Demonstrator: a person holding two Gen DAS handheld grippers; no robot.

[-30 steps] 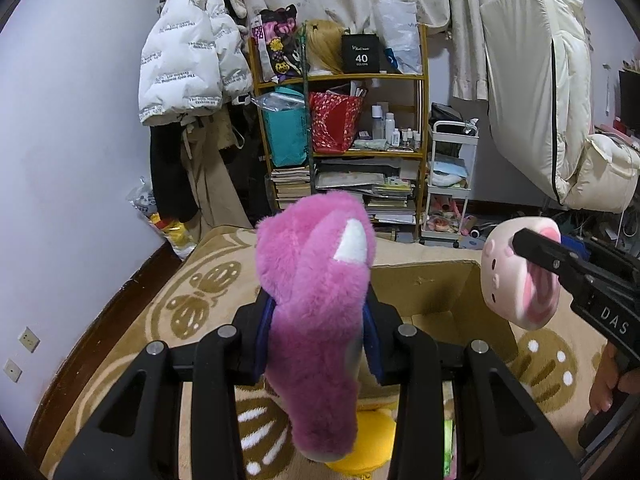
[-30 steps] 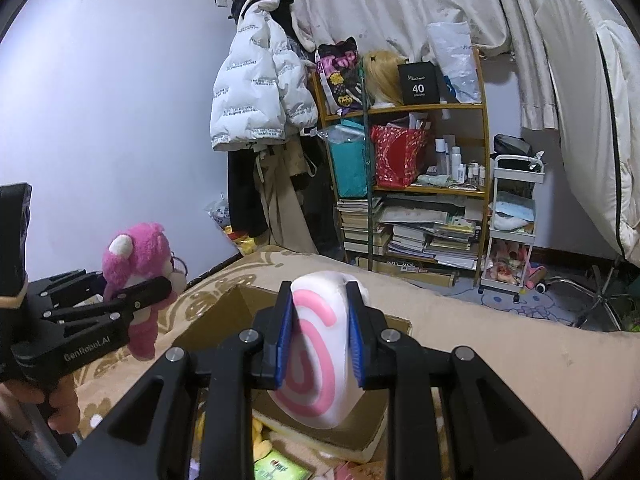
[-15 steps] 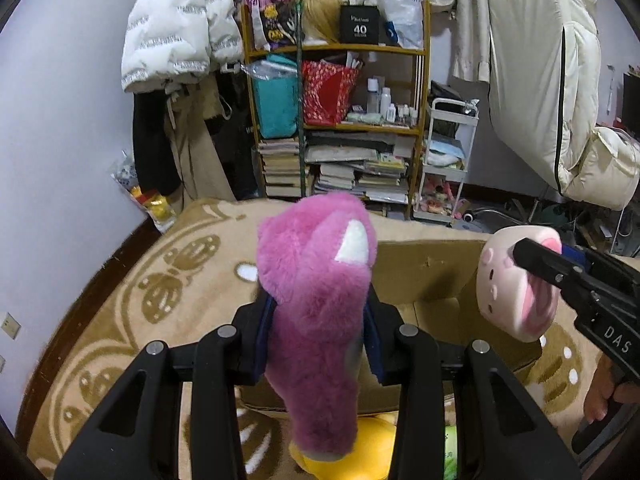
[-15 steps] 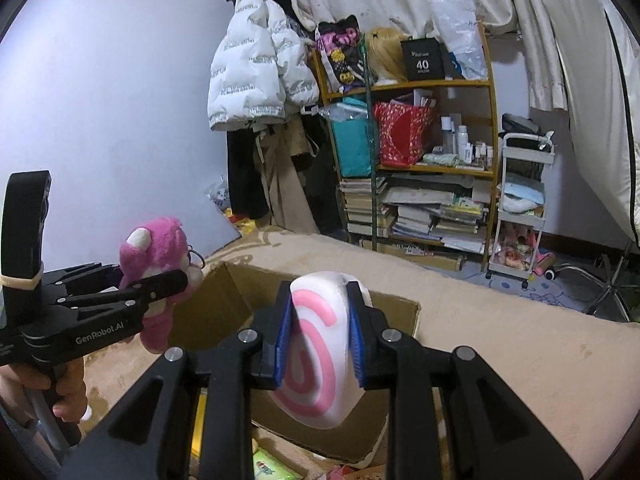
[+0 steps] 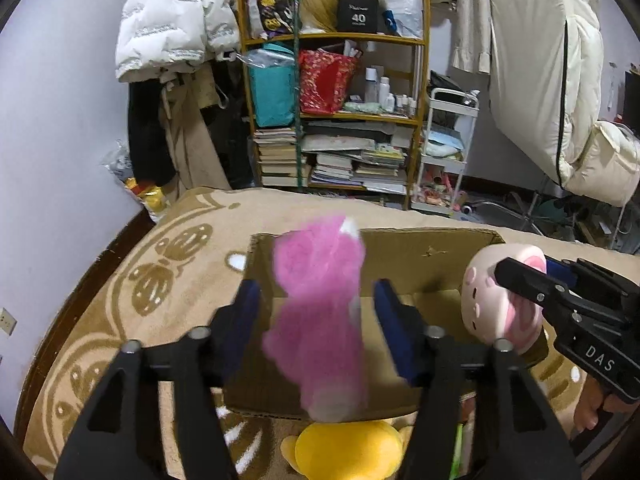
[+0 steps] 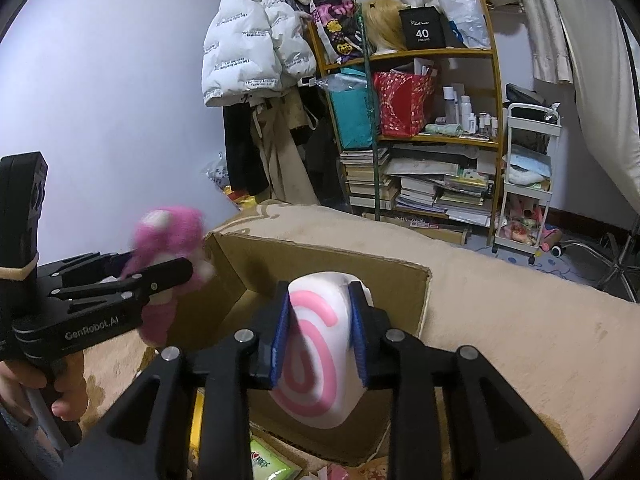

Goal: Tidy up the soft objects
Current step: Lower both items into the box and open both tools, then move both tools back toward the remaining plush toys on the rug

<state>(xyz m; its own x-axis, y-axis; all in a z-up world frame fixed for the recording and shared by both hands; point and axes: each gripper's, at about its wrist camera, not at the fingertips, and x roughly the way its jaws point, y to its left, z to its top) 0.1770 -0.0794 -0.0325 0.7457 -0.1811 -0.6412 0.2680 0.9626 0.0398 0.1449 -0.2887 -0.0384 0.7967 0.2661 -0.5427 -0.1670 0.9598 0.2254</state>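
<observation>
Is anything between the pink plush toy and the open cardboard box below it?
Nothing visible. The pink plush toy hangs blurred between the open left tongs, right above the cardboard box, whose open top shows only bare cardboard. The right tongs hold a pink swirl cushion off to one side.

The cardboard box [image 5: 400, 264] is sitting open-topped, its inside wide and mostly bare. The pink plush [image 5: 320, 320] is hanging blurred between the left gripper [image 5: 318, 316]'s spread pads, over the opening. The right gripper [image 6: 318, 332] is crowding the box's right side, clamping the white swirl plush [image 6: 316, 356].
</observation>
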